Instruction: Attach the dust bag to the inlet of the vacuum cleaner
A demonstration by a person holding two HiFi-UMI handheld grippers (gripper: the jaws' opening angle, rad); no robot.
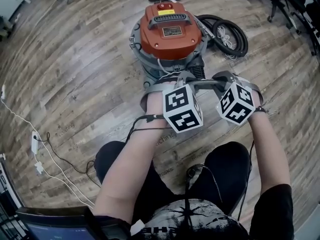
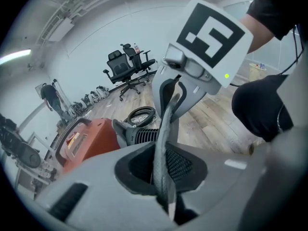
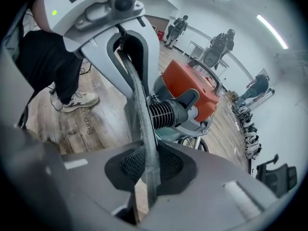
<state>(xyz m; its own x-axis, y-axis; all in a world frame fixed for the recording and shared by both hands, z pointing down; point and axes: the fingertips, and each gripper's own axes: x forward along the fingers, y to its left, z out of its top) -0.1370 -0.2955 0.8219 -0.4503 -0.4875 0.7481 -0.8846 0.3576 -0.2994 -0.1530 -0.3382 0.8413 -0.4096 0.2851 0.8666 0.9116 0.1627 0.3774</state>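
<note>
Vacuum cleaner [image 1: 170, 34], orange lid over a grey drum, is being viewed at upper centre of the head view, standing on a wooden floor [image 1: 75, 84]. Two grippers are being held just below it, close together, with their marker cubes turned up toward the camera. The left gripper [image 1: 186, 81] sits at centre frame and the right gripper [image 1: 216, 80] just to its right.

Left gripper view: the dust bag [image 2: 162, 143] is being seen edge-on, as a thin grey strip running from lower centre up to the other tool at upper right. It is being pinched between the jaws of the left gripper [image 2: 163, 179], the pads lying against both of its faces.

Right gripper view: the same strip [image 3: 142, 119] is being pinched by the right gripper [image 3: 148, 170], its jaws drawn in on it at lower centre. The strip is being carried up to the left tool at upper left. The bag is thus being held by both tools, off the floor, just in front of the drum.

A ribbed black nozzle [image 3: 166, 113] on the drum's side is being shown just right of the strip in the right gripper view. Whether the bag is touching it cannot be told. In the head view the bag is being hidden mostly by the cubes.

Surroundings: a black hose coil [image 1: 230, 34] at upper right, office chairs [image 2: 127, 66] in the background, a white power strip [image 1: 35, 141] at the left edge, and a laptop [image 1: 60, 224] at lower left.
</note>
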